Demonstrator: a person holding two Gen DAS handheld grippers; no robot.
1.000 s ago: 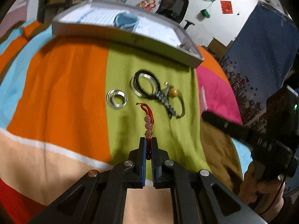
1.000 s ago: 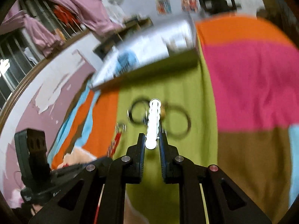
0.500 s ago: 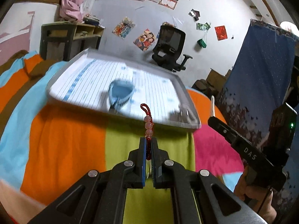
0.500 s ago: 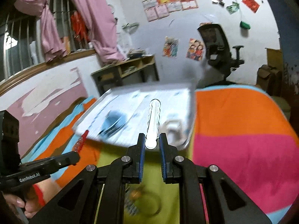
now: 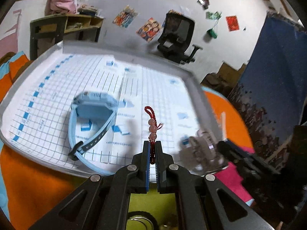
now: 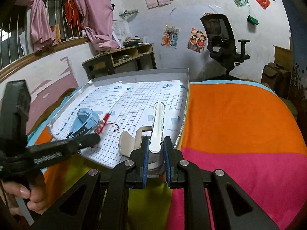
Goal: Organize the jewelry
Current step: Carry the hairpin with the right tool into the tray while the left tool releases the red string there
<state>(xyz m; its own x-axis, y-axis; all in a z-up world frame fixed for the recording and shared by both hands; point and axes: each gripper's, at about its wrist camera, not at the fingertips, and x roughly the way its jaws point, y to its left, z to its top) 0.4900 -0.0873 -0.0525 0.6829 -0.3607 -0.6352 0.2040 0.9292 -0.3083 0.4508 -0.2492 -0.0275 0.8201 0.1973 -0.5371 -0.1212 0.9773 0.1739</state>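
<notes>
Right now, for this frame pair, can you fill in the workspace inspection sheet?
Surface: colour-block blanket, orange, pink and green panels.
Job's things: grey shallow tray lined with gridded paper; light-blue strap watch lying in it; red cord bracelet with pink beads; white scalloped bangle; pale curved piece in the tray's near corner, blurred.
Clutter: dark rings on the green panel, partly hidden.
Grippers: left hand-held gripper shut on the bead bracelet; right hand-held gripper shut on the bangle, both over the tray.
Cables: nothing seen.
Surroundings: black office chair, wooden desk, wall posters, pink curtains.
</notes>
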